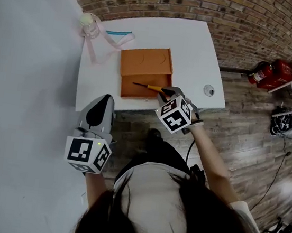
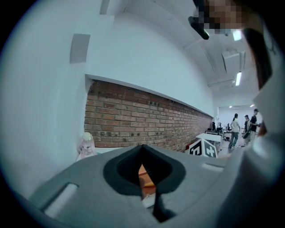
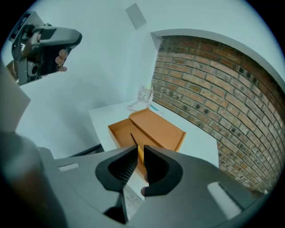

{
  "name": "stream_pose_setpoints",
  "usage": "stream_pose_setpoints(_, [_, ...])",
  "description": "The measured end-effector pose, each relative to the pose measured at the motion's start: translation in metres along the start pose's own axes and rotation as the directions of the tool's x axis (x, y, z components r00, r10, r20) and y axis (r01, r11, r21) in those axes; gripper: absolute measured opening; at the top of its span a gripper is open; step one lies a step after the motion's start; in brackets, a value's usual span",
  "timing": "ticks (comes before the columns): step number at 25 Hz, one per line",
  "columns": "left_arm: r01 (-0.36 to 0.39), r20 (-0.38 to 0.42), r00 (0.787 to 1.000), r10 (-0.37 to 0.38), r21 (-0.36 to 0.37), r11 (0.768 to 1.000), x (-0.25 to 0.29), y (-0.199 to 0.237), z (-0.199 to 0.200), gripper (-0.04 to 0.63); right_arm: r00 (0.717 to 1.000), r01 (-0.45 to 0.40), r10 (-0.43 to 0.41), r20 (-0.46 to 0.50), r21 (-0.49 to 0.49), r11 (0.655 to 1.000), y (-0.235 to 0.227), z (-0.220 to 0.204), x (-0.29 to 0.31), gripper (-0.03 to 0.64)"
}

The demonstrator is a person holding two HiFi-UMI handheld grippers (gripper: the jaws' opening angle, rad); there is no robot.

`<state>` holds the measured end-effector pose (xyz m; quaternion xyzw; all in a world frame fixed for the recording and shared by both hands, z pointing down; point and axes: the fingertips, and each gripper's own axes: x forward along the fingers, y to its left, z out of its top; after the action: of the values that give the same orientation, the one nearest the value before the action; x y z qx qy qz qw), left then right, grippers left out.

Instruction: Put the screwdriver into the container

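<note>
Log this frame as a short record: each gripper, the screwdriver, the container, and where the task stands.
right gripper: shut on the screwdriver's yellow handle
screwdriver: shaft reaches over the open container; whether it touches the container is unclear
container: orange box, lid folded back, on the white table
left gripper: shut, empty, held short of the table's near edge
task status: screwdriver at the container, not yet released

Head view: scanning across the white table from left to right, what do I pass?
Pale ribboned ornament → orange container → small round white object.
</note>
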<state>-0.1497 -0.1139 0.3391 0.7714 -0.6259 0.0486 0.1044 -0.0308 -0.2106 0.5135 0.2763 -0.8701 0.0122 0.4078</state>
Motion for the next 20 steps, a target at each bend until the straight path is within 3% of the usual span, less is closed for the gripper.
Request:
stream_pose_setpoints(10, [0.06,0.009,0.998,-0.06,0.017,0.998,-0.029,-0.026,-0.002,0.002,0.993,0.072,-0.077,0.087,0.06,0.996,0.018,0.006,-0.054,0.026])
stream_pose_setpoints(20, [0.102,0.023,0.994,-0.102,0.035,0.994,-0.056,-0.045,-0.005,0.002,0.961,0.125,-0.166,0.222,0.187,0.974,0.033,0.023,-0.114,0.008])
